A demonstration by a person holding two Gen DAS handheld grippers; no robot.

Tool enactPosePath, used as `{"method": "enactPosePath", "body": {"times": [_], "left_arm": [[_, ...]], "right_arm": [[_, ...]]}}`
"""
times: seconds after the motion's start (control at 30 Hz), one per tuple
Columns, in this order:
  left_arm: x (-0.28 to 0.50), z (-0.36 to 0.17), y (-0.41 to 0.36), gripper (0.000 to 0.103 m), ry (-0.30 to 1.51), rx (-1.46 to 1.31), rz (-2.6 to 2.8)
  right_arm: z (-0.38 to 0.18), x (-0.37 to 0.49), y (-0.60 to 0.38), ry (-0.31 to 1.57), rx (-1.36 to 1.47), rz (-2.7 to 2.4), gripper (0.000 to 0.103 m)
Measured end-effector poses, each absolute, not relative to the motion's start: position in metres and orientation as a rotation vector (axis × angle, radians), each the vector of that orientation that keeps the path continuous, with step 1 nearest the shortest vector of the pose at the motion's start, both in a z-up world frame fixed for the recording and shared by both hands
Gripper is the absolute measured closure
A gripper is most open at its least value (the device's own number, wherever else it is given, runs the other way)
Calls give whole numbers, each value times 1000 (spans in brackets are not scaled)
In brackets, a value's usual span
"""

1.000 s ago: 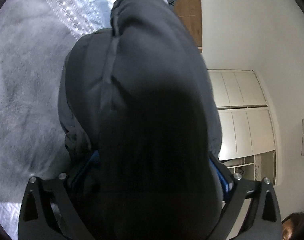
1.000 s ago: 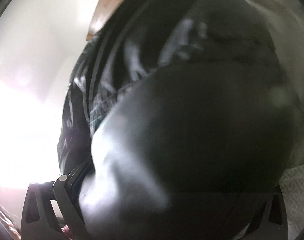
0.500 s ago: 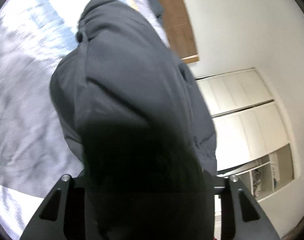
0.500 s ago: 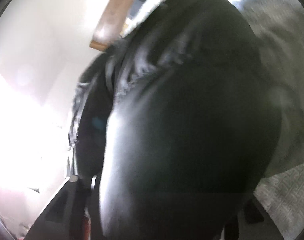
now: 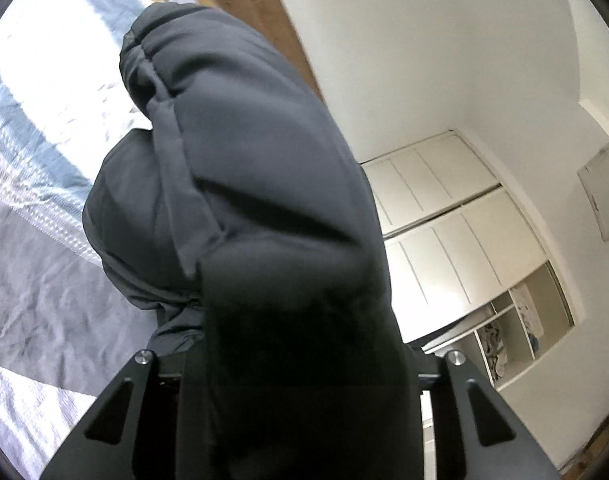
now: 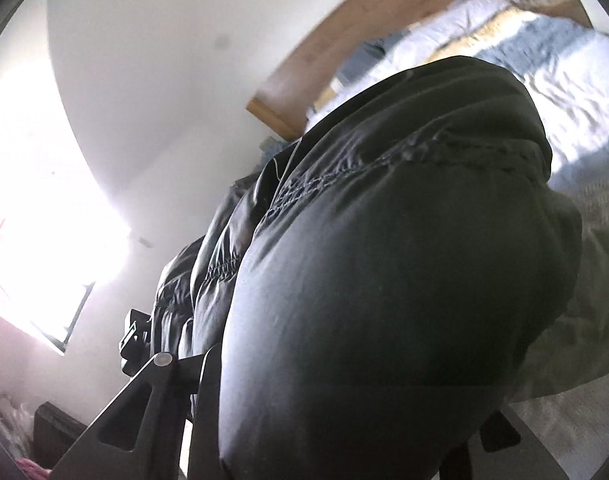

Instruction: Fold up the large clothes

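Two grippers, one garment. Left gripper (image 5: 300, 364) clamped on a thick fold of the dark padded jacket (image 5: 240, 200); jaws closed down over the last half second, padding bunched between them and bulging forward over the fingers. Right gripper (image 6: 332, 364) likewise pinching the same jacket (image 6: 384, 240) at another edge; jaws also just closed further, fabric filling the gap. Fingertips of both buried under cloth, so exact contact points not visible.

Compared with one second ago: jaws wide then, narrowed now around the padding. Bedspread further below in both views and more wall and wardrobe in sight, consistent with the jacket having been raised. Judged meaning for the task: grasp secured at two points, lift under way, fold not yet laid. Likely next requirement: carry held edges across and lower them onto the rest of the garment.

Location of the jacket: hanging from both grippers above the bed (image 5: 36, 216), lower part probably draped toward the bedspread, though hidden.

Surroundings:
- Grey, blue and white striped bedspread, wrinkled, beneath the garment.
- Wooden headboard (image 6: 304, 80) at the far end.
- White wardrobe (image 5: 444, 220) with open shelves beside the bed, well apart.
- Bright window (image 6: 44, 220), washing out part of the right view.

Obstructions: bulky padding blocks most of both camera views; placement onto the bed hard to check. Slippery shell fabric, judged prone to sliding out of a partial pinch.
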State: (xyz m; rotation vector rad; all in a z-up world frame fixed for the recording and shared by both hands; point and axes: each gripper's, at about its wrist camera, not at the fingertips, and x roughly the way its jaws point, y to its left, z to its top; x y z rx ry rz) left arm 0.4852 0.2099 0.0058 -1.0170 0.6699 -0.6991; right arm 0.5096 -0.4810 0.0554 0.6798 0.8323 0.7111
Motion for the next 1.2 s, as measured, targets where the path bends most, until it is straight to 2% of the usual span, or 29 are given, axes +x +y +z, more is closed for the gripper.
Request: {"method": "enactPosePath", "body": {"times": [0.13, 0.27, 0.53, 0.67, 0.7, 0.77, 0.87, 0.93, 0.97, 1.1, 1.13, 1.2], "left_arm": [[466, 16, 199, 71, 659, -1026, -708], [456, 5, 209, 71, 669, -1022, -711], [486, -84, 202, 71, 853, -963, -534], [488, -122, 220, 70, 863, -1003, -462], [484, -125, 225, 69, 870, -1001, -450], [483, -131, 228, 59, 887, -982, -423], [484, -122, 238, 49, 897, -951, -398], [483, -115, 243, 43, 887, -958, -400], [483, -107, 245, 39, 885, -967, -399], [477, -96, 278, 37, 866, -1010, -339], [474, -91, 290, 32, 857, -1023, -322], [450, -74, 311, 27, 812, -1020, -242]], "right_arm": [[76, 494, -483, 814, 682, 728, 77], [77, 477, -487, 817, 687, 725, 77], [-3, 479, -487, 943, 725, 590, 77], [-44, 478, -498, 985, 768, 517, 75], [-50, 479, -502, 986, 787, 506, 74], [-51, 476, -500, 997, 757, 485, 70], [-51, 479, -496, 1021, 714, 446, 58], [-46, 473, -492, 1026, 702, 402, 41], [-45, 471, -496, 1025, 693, 388, 37], [-44, 474, -533, 1020, 686, 330, 10], [-43, 477, -537, 1014, 695, 312, 2], [-37, 485, -546, 985, 704, 256, 0]]}}
